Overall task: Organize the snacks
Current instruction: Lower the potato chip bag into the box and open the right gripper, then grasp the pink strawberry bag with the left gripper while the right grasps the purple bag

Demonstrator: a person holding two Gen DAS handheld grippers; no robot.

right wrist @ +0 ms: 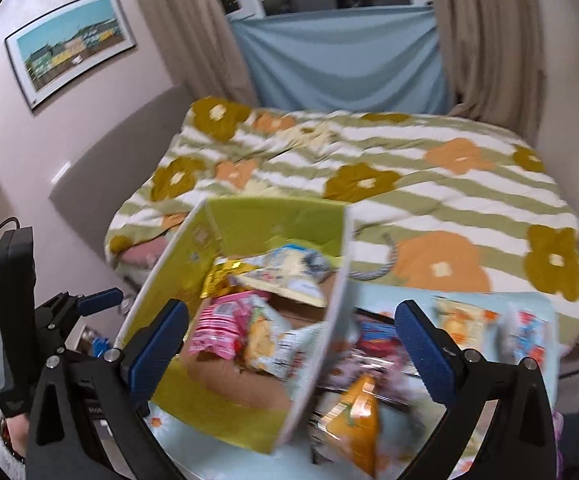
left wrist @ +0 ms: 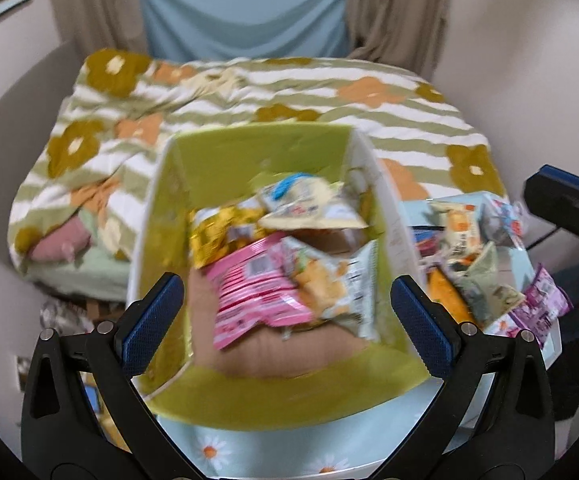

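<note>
An open box with a lime-green lining (left wrist: 249, 148) (right wrist: 273, 220) stands on a floral light-blue table top. Inside lie several snack packets: a pink one (left wrist: 249, 296) (right wrist: 217, 328), a gold one (left wrist: 217, 232), a pale yellow one (left wrist: 313, 208) (right wrist: 289, 276) and a white one with orange biscuits (left wrist: 329, 284) (right wrist: 269, 344). My left gripper (left wrist: 287, 324) hovers above the box, open and empty. My right gripper (right wrist: 289, 352) hangs open and empty over the box's right wall (right wrist: 325, 340). More loose packets (left wrist: 473, 264) (right wrist: 357, 412) lie on the table right of the box.
A bed with a green-striped flowered quilt (left wrist: 289, 92) (right wrist: 409, 168) sits right behind the table. Beige curtains (right wrist: 485, 40) and a blue cloth (left wrist: 245, 12) hang behind it. The table's white rim (left wrist: 553, 344) is at the right. A framed picture (right wrist: 69, 44) is on the left wall.
</note>
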